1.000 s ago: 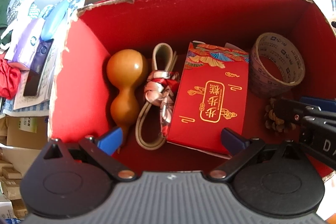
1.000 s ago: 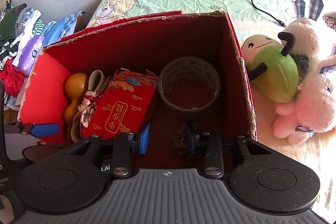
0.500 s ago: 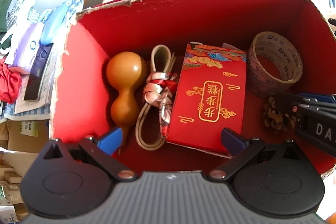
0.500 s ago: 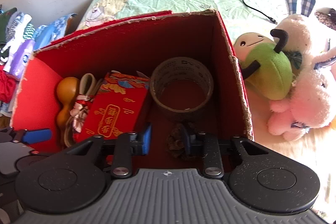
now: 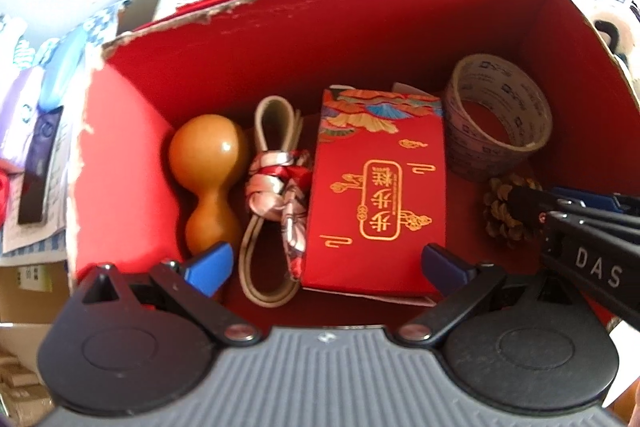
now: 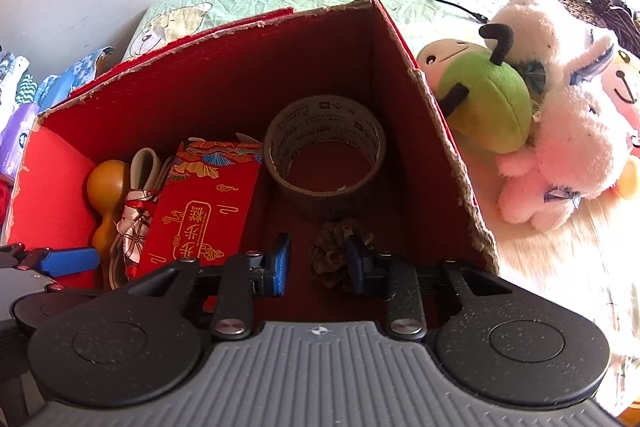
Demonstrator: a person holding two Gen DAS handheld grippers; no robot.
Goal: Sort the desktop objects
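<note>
Right wrist view | right gripper [image 6: 318, 259] fingers apart around brown pine cone [image 6: 334, 255], just before tape roll [image 6: 325, 157] | left gripper [image 5: 326, 259] fingers apart | cone axis unclear

My left tongs' camera is looking steeply down into the red box [image 5: 320, 39] from close above. My right one is peering in from further right, both sharing the tape roll [image 6: 325, 151] and the red packet [image 5: 380, 187].
</note>
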